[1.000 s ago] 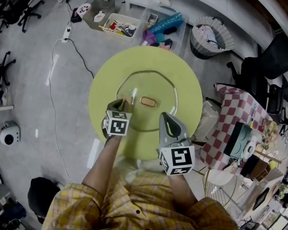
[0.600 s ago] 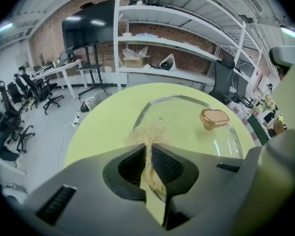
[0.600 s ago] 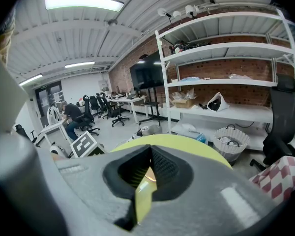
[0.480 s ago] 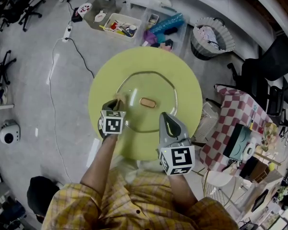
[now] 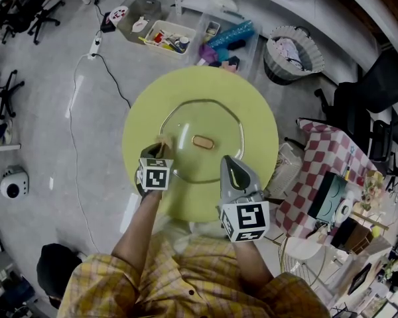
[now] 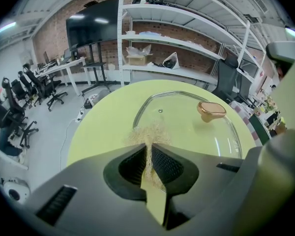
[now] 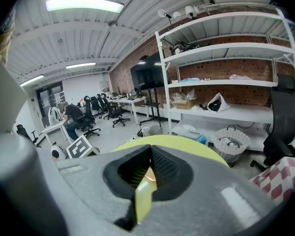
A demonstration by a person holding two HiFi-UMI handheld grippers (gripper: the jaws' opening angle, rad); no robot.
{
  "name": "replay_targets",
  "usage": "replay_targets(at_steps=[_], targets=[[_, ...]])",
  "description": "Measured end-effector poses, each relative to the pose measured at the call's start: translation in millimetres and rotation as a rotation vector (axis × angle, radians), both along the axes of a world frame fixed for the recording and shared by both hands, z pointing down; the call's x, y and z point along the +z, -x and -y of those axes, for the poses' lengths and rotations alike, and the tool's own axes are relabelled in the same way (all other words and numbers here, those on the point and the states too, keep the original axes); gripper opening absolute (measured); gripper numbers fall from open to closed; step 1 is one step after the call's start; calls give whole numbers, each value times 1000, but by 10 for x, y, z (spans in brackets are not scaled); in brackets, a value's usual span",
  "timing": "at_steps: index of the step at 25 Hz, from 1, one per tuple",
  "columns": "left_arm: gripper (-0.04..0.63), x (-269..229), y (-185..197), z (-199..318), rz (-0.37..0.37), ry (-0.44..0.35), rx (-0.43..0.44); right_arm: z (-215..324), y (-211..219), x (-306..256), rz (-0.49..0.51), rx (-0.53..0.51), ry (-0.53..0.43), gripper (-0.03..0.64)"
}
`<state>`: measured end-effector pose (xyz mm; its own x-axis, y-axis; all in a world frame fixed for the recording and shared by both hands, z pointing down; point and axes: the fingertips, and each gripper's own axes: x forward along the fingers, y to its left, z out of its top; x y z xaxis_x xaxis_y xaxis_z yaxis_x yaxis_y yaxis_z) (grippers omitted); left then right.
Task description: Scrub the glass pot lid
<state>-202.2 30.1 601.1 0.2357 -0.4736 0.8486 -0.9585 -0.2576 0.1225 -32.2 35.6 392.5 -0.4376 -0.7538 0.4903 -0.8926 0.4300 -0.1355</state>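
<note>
We clamp left gripper (image 5: 160, 151) on tan scrubber (image 6: 148, 132) — fibres meet near-left rim of glass pot lid (image 5: 212, 121), flat on green table (image 5: 259, 105). Right gripper (image 5: 231, 167) closed, empty — parked at lid's near edge, likely steadying.

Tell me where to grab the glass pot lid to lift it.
Probably the tan knob at its centre, from straight above, closing across its short width. The lid lies flat on the yellow table, rim down, and the knob is its only raised part.
</note>
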Motion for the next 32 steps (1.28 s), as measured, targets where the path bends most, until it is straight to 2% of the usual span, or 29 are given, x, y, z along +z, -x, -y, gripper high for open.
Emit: replay_targets(at_steps=[21, 32], targets=[[31, -43, -276, -611, 4, 6, 37, -451, 34, -98, 11, -54, -8, -3], [31, -57, -451, -972, -25, 44, 38, -676, 125, -115, 26, -99, 2, -3]])
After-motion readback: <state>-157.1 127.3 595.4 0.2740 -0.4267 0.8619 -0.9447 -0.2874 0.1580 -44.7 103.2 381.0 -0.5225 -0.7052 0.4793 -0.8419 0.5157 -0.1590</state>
